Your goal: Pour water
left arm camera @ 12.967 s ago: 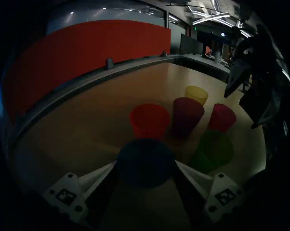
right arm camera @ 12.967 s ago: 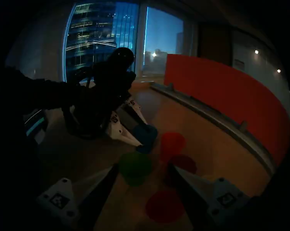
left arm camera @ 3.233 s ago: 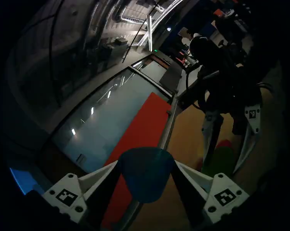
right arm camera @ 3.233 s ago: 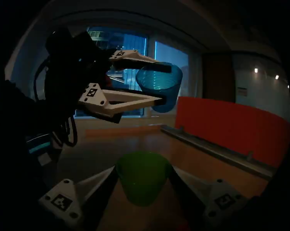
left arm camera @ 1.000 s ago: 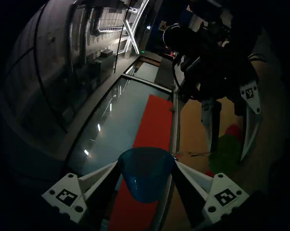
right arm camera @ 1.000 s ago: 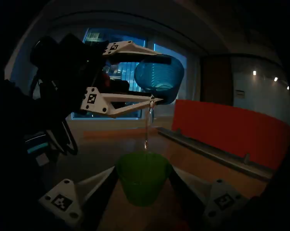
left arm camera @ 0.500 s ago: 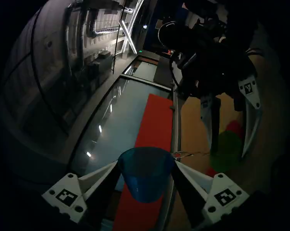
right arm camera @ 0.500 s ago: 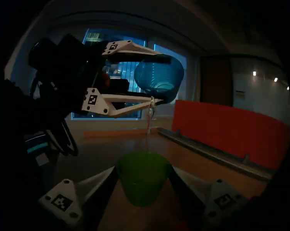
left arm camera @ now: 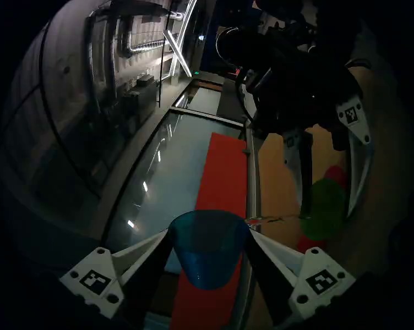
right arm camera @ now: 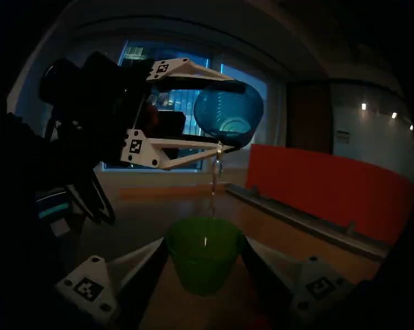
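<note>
Right gripper view: my left hand-held gripper (right arm camera: 235,116) clamps the translucent blue plastic cup (right arm camera: 223,107), tipped further; water (right arm camera: 213,181) seemingly reaches the green plastic cup (right arm camera: 204,264) clamped in my right hand-held gripper (right arm camera: 205,248).

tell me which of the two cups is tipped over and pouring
The translucent blue plastic cup in the left claw: tilted, water streaming from its rim. The green plastic cup below is upright, catching it.

A red panel (right arm camera: 339,184) edges the wooden table (right arm camera: 143,220) below blue-lit windows (right arm camera: 182,102).
</note>
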Demonstrator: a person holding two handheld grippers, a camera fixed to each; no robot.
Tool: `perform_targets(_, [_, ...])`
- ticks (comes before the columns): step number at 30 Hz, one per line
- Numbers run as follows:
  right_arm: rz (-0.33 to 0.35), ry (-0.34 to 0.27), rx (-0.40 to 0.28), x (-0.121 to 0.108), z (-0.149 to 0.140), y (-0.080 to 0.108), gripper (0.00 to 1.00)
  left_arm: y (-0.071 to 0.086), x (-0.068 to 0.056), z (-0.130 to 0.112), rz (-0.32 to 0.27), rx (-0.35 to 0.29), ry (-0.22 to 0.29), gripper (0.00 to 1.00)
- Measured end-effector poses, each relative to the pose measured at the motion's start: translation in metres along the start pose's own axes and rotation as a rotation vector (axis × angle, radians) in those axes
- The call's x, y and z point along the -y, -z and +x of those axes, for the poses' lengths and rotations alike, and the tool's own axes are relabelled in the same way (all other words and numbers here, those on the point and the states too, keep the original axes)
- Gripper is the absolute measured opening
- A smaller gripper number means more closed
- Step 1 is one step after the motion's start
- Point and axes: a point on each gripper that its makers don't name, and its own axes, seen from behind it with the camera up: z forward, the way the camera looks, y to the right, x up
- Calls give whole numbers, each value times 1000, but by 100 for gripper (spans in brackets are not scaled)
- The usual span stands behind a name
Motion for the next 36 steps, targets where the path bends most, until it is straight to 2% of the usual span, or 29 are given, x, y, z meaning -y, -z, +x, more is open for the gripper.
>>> perform_targets(15, [-1, 2, -2, 0, 1, -1, 99, -2, -2, 3, 7, -6, -44, 87])
perform_targets(36, [-2, 7, -7, 0, 2, 0, 99, -1, 5, 8, 26, -10, -139, 87])
